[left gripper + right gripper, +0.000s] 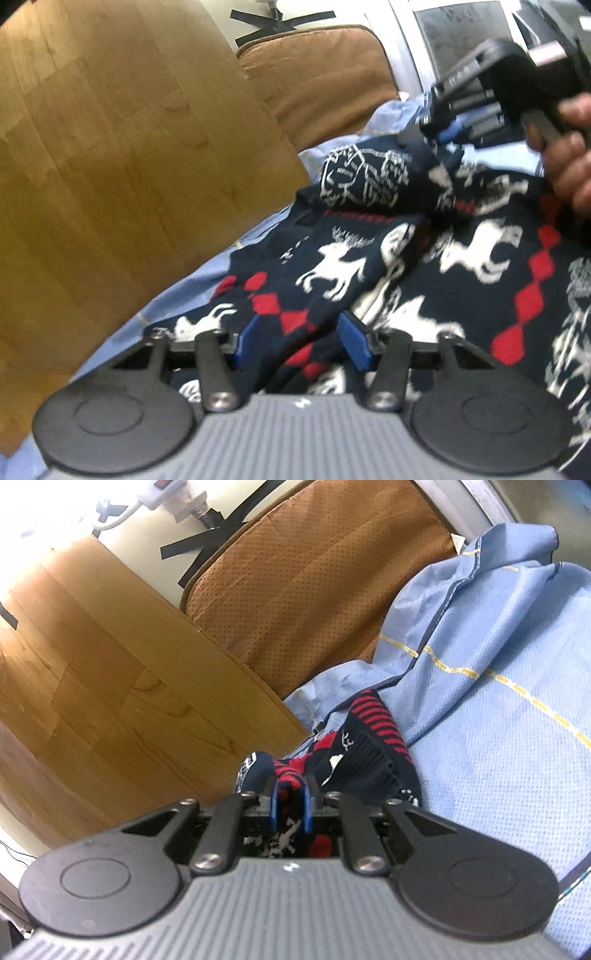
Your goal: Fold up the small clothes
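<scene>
A navy knitted garment (424,258) with white reindeer and red diamonds lies on a light blue cloth (207,280). My left gripper (301,341) is open, its blue pads on either side of a raised fold of the garment. My right gripper (291,806) is shut on a red-and-navy edge of the garment (369,753) and holds it up over the blue cloth (480,720). In the left wrist view the right gripper (447,133) shows at the upper right, held by a hand, pulling a bunched part of the garment.
A brown cushion (303,583) lies past the blue cloth. The wooden floor (110,166) runs along the left. Black tape strips (207,542) and a white power strip (162,491) sit on the floor at the back.
</scene>
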`<state>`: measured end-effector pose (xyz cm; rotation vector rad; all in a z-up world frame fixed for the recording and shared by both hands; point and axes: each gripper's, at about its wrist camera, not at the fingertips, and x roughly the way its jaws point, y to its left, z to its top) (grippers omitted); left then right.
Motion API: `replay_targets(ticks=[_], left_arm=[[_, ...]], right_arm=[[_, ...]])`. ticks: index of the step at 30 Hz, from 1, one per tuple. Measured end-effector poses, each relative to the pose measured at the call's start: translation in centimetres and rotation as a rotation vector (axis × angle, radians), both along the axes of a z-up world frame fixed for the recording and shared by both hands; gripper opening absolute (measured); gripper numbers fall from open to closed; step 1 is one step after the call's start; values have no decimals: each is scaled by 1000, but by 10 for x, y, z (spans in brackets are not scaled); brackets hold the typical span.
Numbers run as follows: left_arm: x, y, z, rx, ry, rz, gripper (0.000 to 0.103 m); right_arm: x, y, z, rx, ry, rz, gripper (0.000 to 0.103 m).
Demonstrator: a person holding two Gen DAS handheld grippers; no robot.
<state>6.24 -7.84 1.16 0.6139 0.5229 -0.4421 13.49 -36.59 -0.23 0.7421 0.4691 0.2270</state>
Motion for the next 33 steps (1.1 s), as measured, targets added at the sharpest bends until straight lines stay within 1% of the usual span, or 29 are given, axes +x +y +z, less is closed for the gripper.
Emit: replay_targets(ticks=[4, 7, 8, 10, 11, 12, 13, 16, 20, 22, 25, 26, 27, 28, 29, 30, 32, 33], left_arm=[[1, -5, -3, 57, -30, -23, 49], [6, -14, -5, 74, -33, -37, 48], [7, -17, -7, 85, -37, -47, 46], [7, -27, -13, 128, -61, -68, 38], [8, -29, -15, 133, -57, -78, 21], [9, -30, -15, 128, -39, -84, 9], [10, -29, -14, 123, -39, -76, 8], [3, -17, -1, 123, -104, -63, 8], [-7, 15, 21, 145, -175, -6, 8], [-6, 28, 18, 166, -167, 27, 8], [-6, 32, -5, 216, -100, 26, 11], [-10, 30, -14, 241, -87, 5, 13], [-15, 26, -22, 267, -94, -14, 12], [-21, 22, -28, 296, -126, -25, 11], [-24, 19, -30, 318, -147, -30, 11], [-25, 19, -29, 320, -152, -24, 13], [-23, 22, -23, 287, -140, 4, 13], [-22, 25, -20, 275, -138, 20, 13]], right_arm=[[0, -1, -1, 8, 6, 0, 16], [0, -1, -1, 13, 9, 1, 16], [0, -2, -1, 15, 10, 1, 16], [0, -2, -2, 18, 12, 1, 16], [0, -1, -2, 19, 13, -1, 16], [0, -1, -2, 19, 12, -1, 16], [-1, -1, -1, 17, 10, 1, 16], [-3, 3, 2, -1, -6, 16, 16], [-6, 12, 7, -37, -40, 41, 16], [-7, 16, 8, -43, -51, 55, 16], [-8, 27, 10, -76, -66, 115, 16], [-8, 33, 11, -96, -81, 152, 16], [-9, 42, 13, -124, -98, 204, 16], [-10, 53, 14, -172, -104, 252, 16], [-10, 66, 14, -243, -97, 287, 16], [-10, 82, 11, -340, -71, 323, 17], [-10, 112, 1, -528, -28, 372, 18], [-14, 119, 4, -577, -55, 368, 20]])
